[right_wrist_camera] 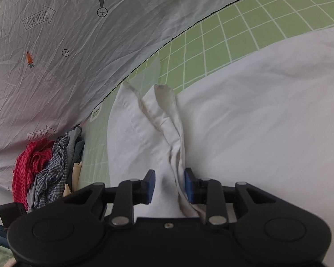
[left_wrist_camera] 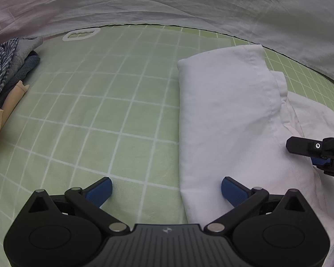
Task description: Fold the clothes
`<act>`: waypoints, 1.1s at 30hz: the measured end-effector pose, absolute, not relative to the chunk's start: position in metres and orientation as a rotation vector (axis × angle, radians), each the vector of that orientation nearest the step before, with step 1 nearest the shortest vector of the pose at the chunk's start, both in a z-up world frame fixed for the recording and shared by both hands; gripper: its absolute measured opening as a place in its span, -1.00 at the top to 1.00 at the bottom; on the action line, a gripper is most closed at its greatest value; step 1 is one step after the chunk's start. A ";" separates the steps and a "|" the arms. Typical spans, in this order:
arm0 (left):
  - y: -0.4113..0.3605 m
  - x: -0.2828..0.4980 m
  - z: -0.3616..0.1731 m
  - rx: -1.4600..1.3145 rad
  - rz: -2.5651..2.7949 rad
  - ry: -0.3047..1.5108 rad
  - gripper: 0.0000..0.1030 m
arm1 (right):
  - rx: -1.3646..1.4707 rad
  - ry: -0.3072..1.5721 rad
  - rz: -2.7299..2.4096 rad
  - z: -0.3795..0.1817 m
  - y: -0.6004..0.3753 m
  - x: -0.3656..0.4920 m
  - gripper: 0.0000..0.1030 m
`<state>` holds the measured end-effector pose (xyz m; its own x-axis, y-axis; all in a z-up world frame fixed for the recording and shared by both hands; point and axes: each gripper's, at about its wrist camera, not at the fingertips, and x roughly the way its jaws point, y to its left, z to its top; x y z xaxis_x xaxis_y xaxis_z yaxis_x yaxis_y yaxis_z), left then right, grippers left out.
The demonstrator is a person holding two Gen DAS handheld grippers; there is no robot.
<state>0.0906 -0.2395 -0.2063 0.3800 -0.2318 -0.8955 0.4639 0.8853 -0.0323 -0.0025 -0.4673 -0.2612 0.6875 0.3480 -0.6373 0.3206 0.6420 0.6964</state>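
Left wrist view first: our left tool [left_wrist_camera: 166, 189] hung spread as wide as it goes, gripping nothing, its right pad over the near-left edge of the white shirt [left_wrist_camera: 225, 120]. The shirt lay part folded on the right of the green grid mat [left_wrist_camera: 104, 111], and the right tool [left_wrist_camera: 309, 153] poked in from the right.

Right wrist view: the right tool [right_wrist_camera: 169, 185] was narrowed around a bunched ridge of shirt [right_wrist_camera: 256, 120]; we couldn't tell if the pads pinched yet. We figured this was the grab for another fold, so next needs a firm pinch, then a lift across. A clothes pile [right_wrist_camera: 49, 164] sat far left under a printed grey sheet [right_wrist_camera: 55, 44].
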 end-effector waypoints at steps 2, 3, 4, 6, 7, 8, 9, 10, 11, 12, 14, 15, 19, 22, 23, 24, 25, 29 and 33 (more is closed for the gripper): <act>-0.239 0.090 -0.207 0.241 -0.449 1.091 -1.00 | 0.889 0.846 0.009 -0.260 -0.466 -0.002 0.53; -0.239 0.090 -0.207 0.242 -0.450 1.087 -1.00 | 0.887 0.847 0.007 -0.260 -0.466 -0.002 0.53; -0.239 0.089 -0.207 0.243 -0.450 1.084 -1.00 | 0.874 0.850 0.007 -0.259 -0.465 -0.001 0.53; -0.239 0.089 -0.207 0.242 -0.449 1.081 -1.00 | 0.810 0.857 0.015 -0.254 -0.458 0.002 0.42; -0.240 0.089 -0.207 0.243 -0.449 1.080 -1.00 | 0.777 0.861 0.020 -0.251 -0.455 0.004 0.34; -0.240 0.089 -0.207 0.242 -0.449 1.080 -1.00 | 0.730 0.864 0.022 -0.248 -0.451 0.006 0.32; -0.240 0.089 -0.207 0.242 -0.449 1.081 -1.00 | 0.683 0.867 0.017 -0.246 -0.447 0.007 0.32; -0.240 0.089 -0.207 0.242 -0.449 1.081 -1.00 | 0.636 0.869 0.012 -0.244 -0.442 0.008 0.43; -0.241 0.089 -0.207 0.242 -0.449 1.081 -1.00 | 0.599 0.873 0.001 -0.243 -0.440 0.008 0.60; -0.240 0.089 -0.206 0.238 -0.454 1.084 -1.00 | 0.555 0.877 -0.002 -0.242 -0.437 0.008 0.62; -0.239 0.089 -0.204 0.229 -0.464 1.089 -1.00 | 0.521 0.872 -0.011 -0.238 -0.434 0.005 0.71; -0.239 0.089 -0.203 0.225 -0.469 1.092 -1.00 | 0.518 0.867 -0.013 -0.236 -0.433 0.004 0.76; -0.241 0.080 -0.191 0.240 -0.524 1.051 -1.00 | 0.471 0.812 -0.039 -0.210 -0.432 -0.017 0.91; -0.249 0.070 -0.182 0.274 -0.583 1.012 -1.00 | 0.454 0.771 -0.114 -0.187 -0.438 -0.041 1.00; -0.252 0.066 -0.180 0.285 -0.606 1.002 -1.00 | 0.449 0.757 -0.146 -0.180 -0.441 -0.049 1.00; -0.255 0.063 -0.178 0.295 -0.629 0.993 -1.00 | 0.458 0.742 -0.181 -0.176 -0.446 -0.059 1.00; -0.258 0.061 -0.180 0.299 -0.643 0.997 -1.00 | 0.467 0.726 -0.216 -0.171 -0.452 -0.069 1.00; -0.266 0.056 -0.189 0.303 -0.670 1.040 -1.00 | 0.574 0.761 -0.257 -0.184 -0.472 -0.080 0.96; -0.260 0.055 -0.191 0.314 -0.637 1.043 -1.00 | 0.575 0.838 -0.169 -0.212 -0.456 -0.057 0.61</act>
